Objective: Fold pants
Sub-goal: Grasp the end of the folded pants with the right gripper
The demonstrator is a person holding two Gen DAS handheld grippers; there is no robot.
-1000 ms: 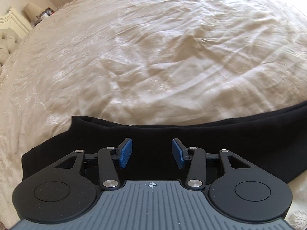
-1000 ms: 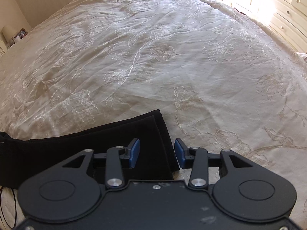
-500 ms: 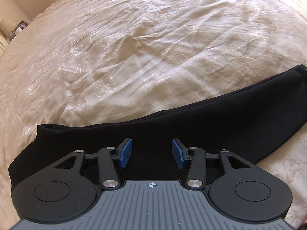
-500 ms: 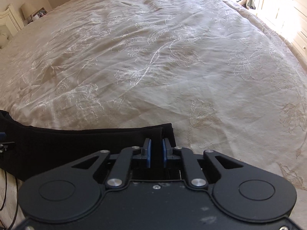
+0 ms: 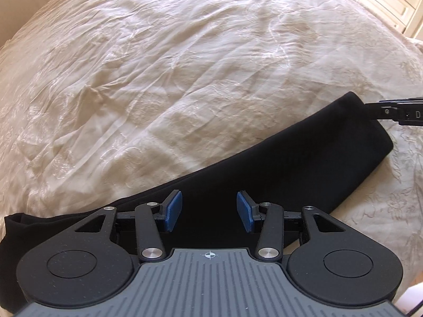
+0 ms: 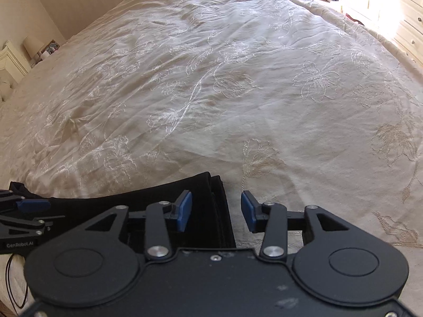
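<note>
I am hovering my released left tool (image 5: 208, 212) over the black pants (image 5: 290, 174) lying along the bed (image 5: 185, 79) at six o'clock, my right tool (image 6: 216, 211) just reopening astride their hem, needing a regrasp next.

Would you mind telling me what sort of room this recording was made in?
Most likely a bedroom. The black pants lie on a wide bed under an embroidered cream bedspread, a lamp stands on a bedside table, and pale drawer fronts line the far wall.
</note>
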